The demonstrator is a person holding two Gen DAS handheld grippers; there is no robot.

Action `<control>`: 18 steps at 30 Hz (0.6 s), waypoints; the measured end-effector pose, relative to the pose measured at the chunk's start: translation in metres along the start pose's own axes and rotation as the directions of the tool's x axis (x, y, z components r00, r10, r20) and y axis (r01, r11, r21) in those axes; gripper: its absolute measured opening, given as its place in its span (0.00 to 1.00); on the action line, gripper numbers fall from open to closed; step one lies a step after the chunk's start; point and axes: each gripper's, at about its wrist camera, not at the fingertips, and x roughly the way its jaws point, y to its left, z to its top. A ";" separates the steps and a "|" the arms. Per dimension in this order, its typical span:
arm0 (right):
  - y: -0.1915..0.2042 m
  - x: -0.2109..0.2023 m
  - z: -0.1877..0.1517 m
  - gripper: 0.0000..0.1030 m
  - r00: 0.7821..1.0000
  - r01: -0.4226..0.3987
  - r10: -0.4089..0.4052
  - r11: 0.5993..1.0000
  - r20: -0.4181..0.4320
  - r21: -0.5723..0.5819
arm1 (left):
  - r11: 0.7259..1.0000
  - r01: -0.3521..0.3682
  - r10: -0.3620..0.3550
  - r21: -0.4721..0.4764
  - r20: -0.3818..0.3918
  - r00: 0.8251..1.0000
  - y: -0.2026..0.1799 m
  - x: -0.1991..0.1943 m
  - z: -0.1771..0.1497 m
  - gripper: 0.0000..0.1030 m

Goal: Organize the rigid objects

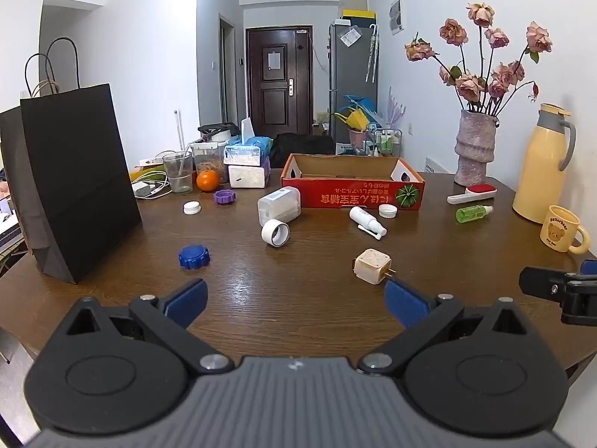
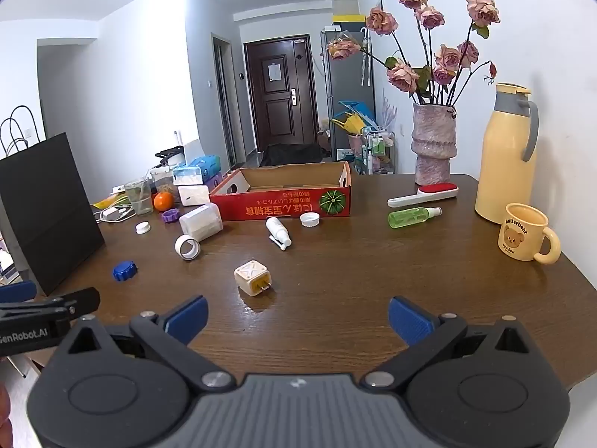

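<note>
Nothing is held: both the left gripper (image 1: pixel 296 300) and right gripper (image 2: pixel 297 315) are spread apart, empty, above the table (image 2: pixel 354 280). The plug (image 2: pixel 253 277) lies nearest, just ahead of the right gripper, with the box (image 2: pixel 283 201) beyond. A first pick seems pending; a descent over the plug would be needed.

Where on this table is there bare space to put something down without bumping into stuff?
Bare wood lies between the cream plug adapter, the green spray bottle and the bear mug, in front of the right gripper. Another patch sits between the blue cap and the black bag. It is crowded before the red box.
</note>
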 end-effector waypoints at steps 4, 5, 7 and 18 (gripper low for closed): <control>0.000 0.001 0.000 1.00 1.000 0.001 -0.001 1.000 -0.005 0.001 | 1.000 -0.009 0.009 0.002 -0.001 1.000 -0.001 0.004 0.001 1.00; 0.000 0.001 0.000 1.00 1.000 0.002 -0.002 1.000 -0.006 -0.002 | 1.000 -0.011 0.011 0.001 -0.001 1.000 -0.002 0.005 0.002 1.00; 0.000 0.001 0.000 1.00 1.000 0.003 -0.003 1.000 -0.007 -0.002 | 1.000 0.003 -0.003 -0.001 0.001 1.000 -0.005 0.002 -0.004 1.00; -0.004 0.001 0.003 1.00 1.000 0.003 -0.003 1.000 -0.007 -0.002 | 1.000 0.009 -0.009 -0.011 0.003 1.000 0.001 0.001 -0.001 1.00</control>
